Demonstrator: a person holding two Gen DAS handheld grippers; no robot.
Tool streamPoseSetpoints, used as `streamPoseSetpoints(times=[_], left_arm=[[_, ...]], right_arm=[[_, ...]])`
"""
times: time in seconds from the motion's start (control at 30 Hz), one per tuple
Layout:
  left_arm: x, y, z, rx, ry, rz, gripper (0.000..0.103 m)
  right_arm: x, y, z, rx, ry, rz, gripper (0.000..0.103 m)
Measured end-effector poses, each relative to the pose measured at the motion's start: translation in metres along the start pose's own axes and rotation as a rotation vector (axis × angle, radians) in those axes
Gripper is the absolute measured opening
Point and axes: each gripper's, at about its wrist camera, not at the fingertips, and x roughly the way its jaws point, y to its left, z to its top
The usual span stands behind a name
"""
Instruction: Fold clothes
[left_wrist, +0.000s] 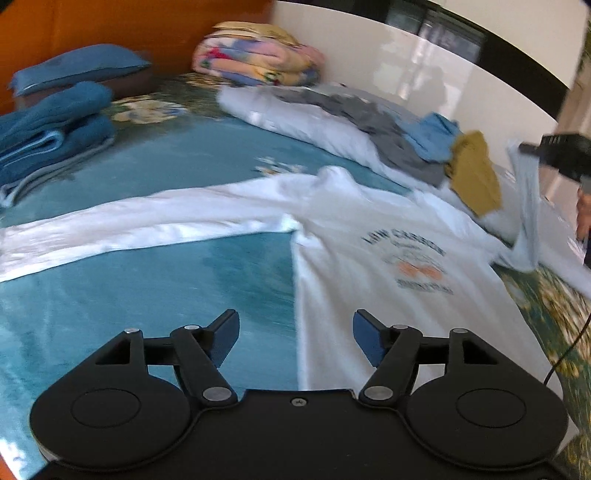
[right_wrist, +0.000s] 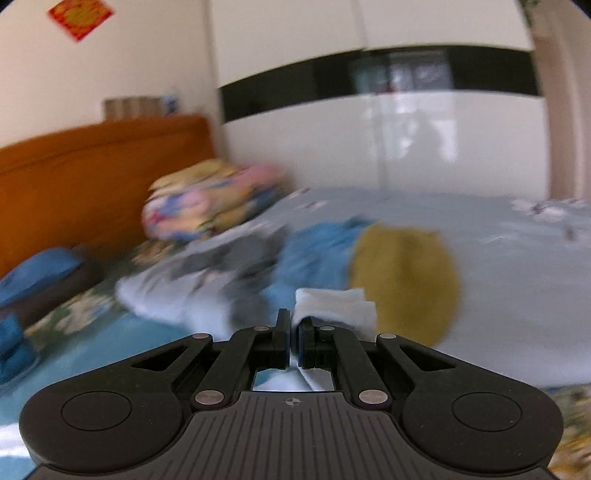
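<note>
A white printed cotton T-shirt (left_wrist: 388, 266) lies spread on the teal bedspread (left_wrist: 147, 314), near the left gripper (left_wrist: 295, 338), whose empty jaws are opening. The right gripper (right_wrist: 294, 341) clenches a white fabric edge (right_wrist: 332, 306), lifted before the far clothes pile (right_wrist: 332, 251).

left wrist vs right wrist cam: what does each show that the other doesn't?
Left wrist only: the white T-shirt spread on the bed with its chest print, the folded blue towels, and the left gripper, open with nothing between its fingers.

Right wrist only: the red wall decoration, and the right gripper from behind, shut on a fold of white cloth.

Both: the orange headboard, the folded floral quilt, the blue pillow, the mustard garment and the white wardrobe.
</note>
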Motion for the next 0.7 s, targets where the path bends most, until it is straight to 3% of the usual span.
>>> streamPoseSetpoints(times=[0.3,0.5,0.7], left_arm=[[-0.005,0.053,0.001,-0.132,-0.004,0.053,0.07],[-0.003,0.07,-0.004,-0.161,0.009,0.069,0.07],[0.006,0.064,0.007,-0.142,0.01,0.056,0.07]], right_arm=[[0.05,0.116,-0.064,-0.139,0.216,0.162,0.003],[0.066,0.142,-0.103,-0.18,0.352,0.18,0.005],[0.055,0.148,-0.119,-0.229,0.46,0.253,0.023]])
